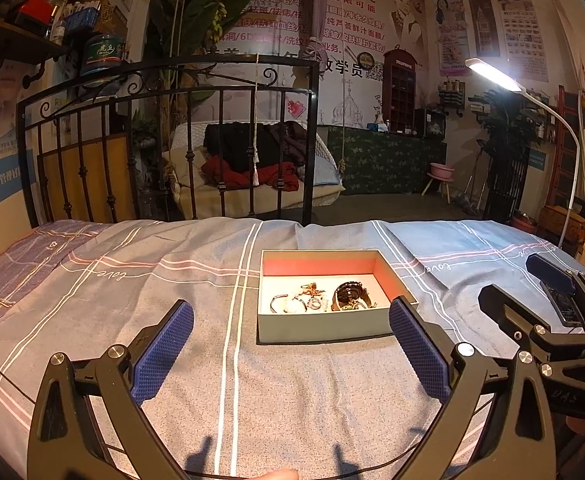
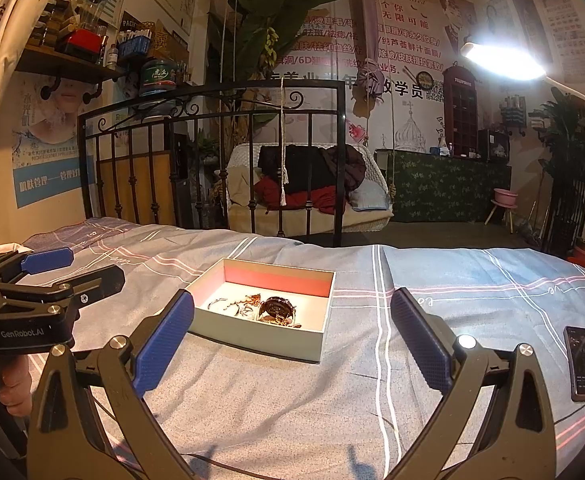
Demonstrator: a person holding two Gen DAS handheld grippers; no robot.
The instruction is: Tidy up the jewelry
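An open grey box (image 1: 324,326) with a coral inner wall sits on the striped bedspread; it also shows in the right wrist view (image 2: 252,338). Inside lie several pieces of jewelry: a dark watch (image 1: 350,294) (image 2: 278,307), a silver bangle (image 1: 282,303) (image 2: 218,302), and gold and beaded pieces (image 1: 312,290). My left gripper (image 1: 291,344) is open and empty, just in front of the box. My right gripper (image 2: 292,338) is open and empty, near the box's front right; it shows at the right of the left wrist view (image 1: 532,284).
A black phone (image 2: 583,363) lies on the bedspread at the right. A black iron bed frame (image 1: 172,140) stands at the far edge. A white lamp (image 1: 494,75) shines from the right. The left gripper shows at the left of the right wrist view (image 2: 72,268).
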